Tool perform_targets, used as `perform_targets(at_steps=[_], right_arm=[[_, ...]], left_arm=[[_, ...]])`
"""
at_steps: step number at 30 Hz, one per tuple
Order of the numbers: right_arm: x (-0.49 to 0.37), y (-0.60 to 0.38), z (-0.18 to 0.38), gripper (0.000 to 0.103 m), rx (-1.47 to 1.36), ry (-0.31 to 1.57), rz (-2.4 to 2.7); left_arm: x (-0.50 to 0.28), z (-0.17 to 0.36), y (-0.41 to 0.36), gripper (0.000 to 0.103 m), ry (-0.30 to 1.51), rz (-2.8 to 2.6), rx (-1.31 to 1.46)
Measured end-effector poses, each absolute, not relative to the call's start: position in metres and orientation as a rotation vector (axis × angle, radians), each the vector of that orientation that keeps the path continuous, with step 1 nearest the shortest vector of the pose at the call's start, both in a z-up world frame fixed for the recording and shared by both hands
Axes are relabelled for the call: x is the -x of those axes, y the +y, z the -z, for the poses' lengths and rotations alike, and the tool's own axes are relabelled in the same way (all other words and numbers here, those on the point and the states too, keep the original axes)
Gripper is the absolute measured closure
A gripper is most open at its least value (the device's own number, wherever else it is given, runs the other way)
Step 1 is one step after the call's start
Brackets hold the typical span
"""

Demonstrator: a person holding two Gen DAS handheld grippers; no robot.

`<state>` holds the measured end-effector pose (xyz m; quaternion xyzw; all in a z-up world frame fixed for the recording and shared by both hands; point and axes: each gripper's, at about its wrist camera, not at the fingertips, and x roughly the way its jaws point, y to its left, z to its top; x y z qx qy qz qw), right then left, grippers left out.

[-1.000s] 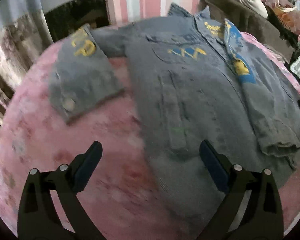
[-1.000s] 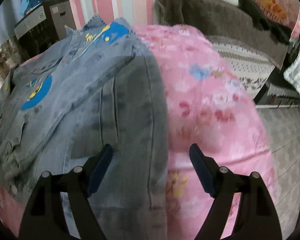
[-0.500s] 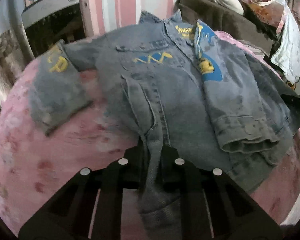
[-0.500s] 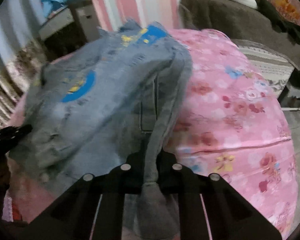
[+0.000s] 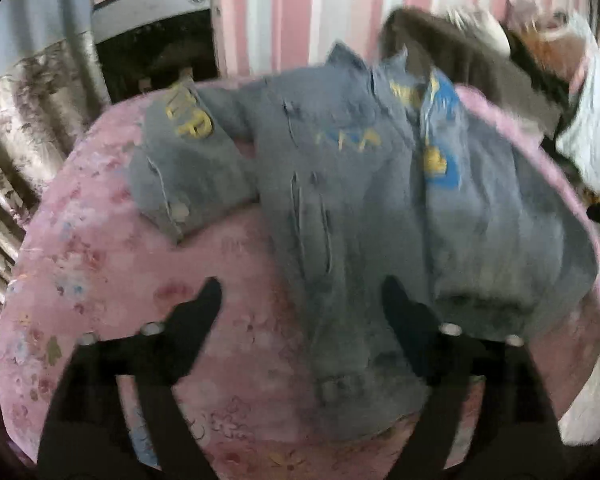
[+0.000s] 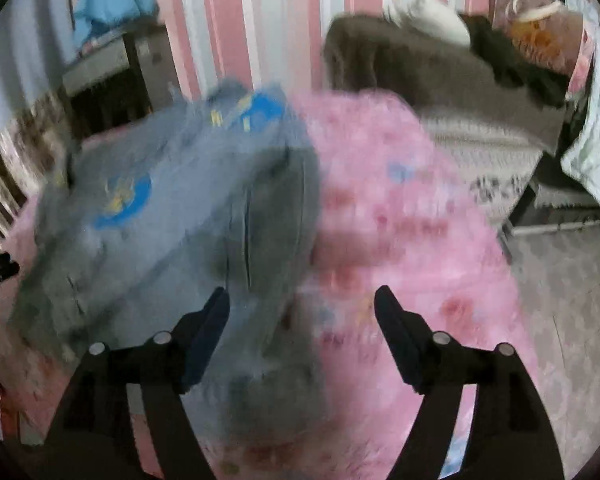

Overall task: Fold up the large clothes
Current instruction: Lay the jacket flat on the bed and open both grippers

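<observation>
A blue denim jacket (image 5: pixel 340 184) with yellow lettering lies front up on a pink floral bed cover (image 5: pixel 100 280). Its left sleeve (image 5: pixel 184 172) lies bent out to the side, and the other sleeve (image 5: pixel 480 240) is folded across the front. My left gripper (image 5: pixel 302 286) hovers above the hem's left part, jaws opening; the cloth lies below them, untouched. In the right wrist view my right gripper (image 6: pixel 301 294) hangs over the jacket's (image 6: pixel 172 216) right hem edge, jaws opening, its pads off the denim. Both views are blurred.
A dark cabinet (image 5: pixel 152 40) stands against the striped wall at the back left, beside a patterned curtain (image 5: pixel 16 128). A brown sofa (image 6: pixel 420 64) piled with cloths sits at the back right. The bed cover (image 6: pixel 400 220) ends near a carpeted floor (image 6: pixel 572 280).
Half a second ago both grippers were shut on the jacket's hem, lifting it. Now both have let go and stand open, higher up, with the hem back on the bed.
</observation>
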<state>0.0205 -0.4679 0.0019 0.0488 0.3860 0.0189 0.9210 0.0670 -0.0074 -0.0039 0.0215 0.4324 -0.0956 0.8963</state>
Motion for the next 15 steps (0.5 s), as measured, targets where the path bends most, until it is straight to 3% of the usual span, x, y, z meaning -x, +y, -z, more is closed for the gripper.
perform_targets(at_steps=[3,9,15], right_arm=[[-0.044,-0.468,-0.024,0.028,-0.065,0.742,-0.042],[-0.106,-0.447,-0.045,0.028,-0.07,0.68,-0.129],[-0.168,-0.406,-0.017,0.028,0.025,0.754,-0.22]], left_arm=[[-0.074,-0.01,-0.033,0.009,0.869,0.245,-0.042],[-0.088,-0.006,-0.089,0.008,0.879,0.321,-0.044],[-0.096,0.019,-0.101,0.008,0.915,0.314,-0.029]])
